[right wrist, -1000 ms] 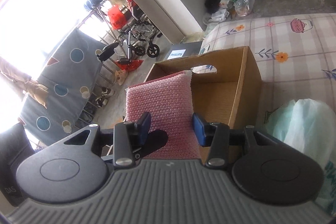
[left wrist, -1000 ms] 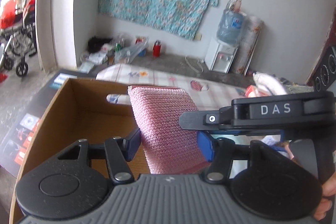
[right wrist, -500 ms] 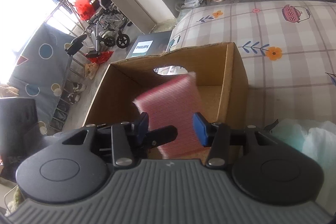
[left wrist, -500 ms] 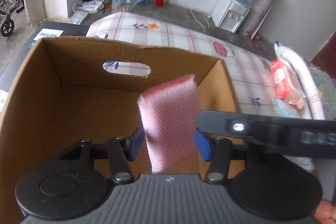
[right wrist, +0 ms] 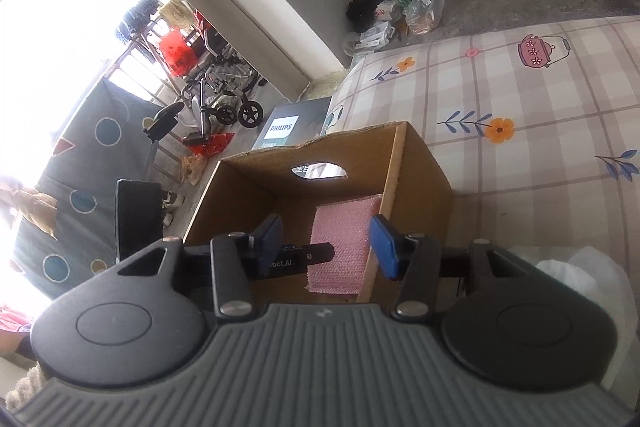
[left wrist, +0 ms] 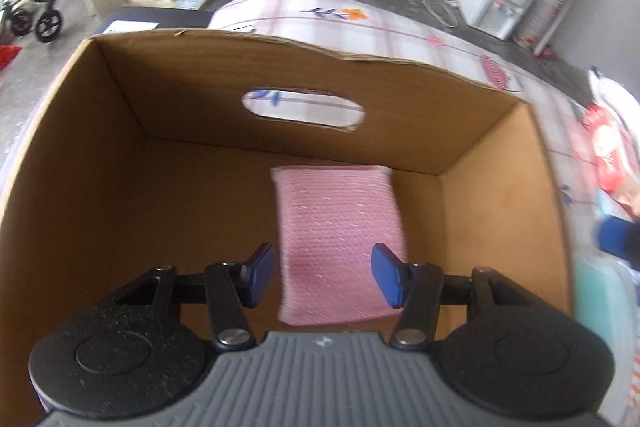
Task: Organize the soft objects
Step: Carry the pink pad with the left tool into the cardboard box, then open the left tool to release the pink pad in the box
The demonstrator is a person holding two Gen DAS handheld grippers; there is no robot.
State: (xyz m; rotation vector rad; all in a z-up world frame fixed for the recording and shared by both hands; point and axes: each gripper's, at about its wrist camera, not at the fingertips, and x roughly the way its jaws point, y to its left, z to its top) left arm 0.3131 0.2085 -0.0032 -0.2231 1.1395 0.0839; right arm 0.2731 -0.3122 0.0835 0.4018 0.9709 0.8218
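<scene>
A pink knitted pad (left wrist: 338, 239) lies flat on the floor of an open cardboard box (left wrist: 72, 163), toward its right wall. It also shows in the right wrist view (right wrist: 340, 251) inside the same box (right wrist: 424, 183). My left gripper (left wrist: 324, 277) is open and empty, hovering over the box above the pad. My right gripper (right wrist: 328, 245) is open and empty, above the box's near right corner. The left gripper's black body (right wrist: 296, 259) shows between the right gripper's fingers.
The box stands on a checked bed sheet (right wrist: 540, 131) with flower prints. A pale green and white soft bundle (right wrist: 580, 275) lies right of the box. Red and white packets (left wrist: 608, 143) lie at the right. A Philips carton (right wrist: 280, 131) sits beyond the box.
Both grippers held the pink pad above the box a second ago. They opened, the pad dropped, and it now lies flat on the box floor. The right gripper has pulled back higher.
</scene>
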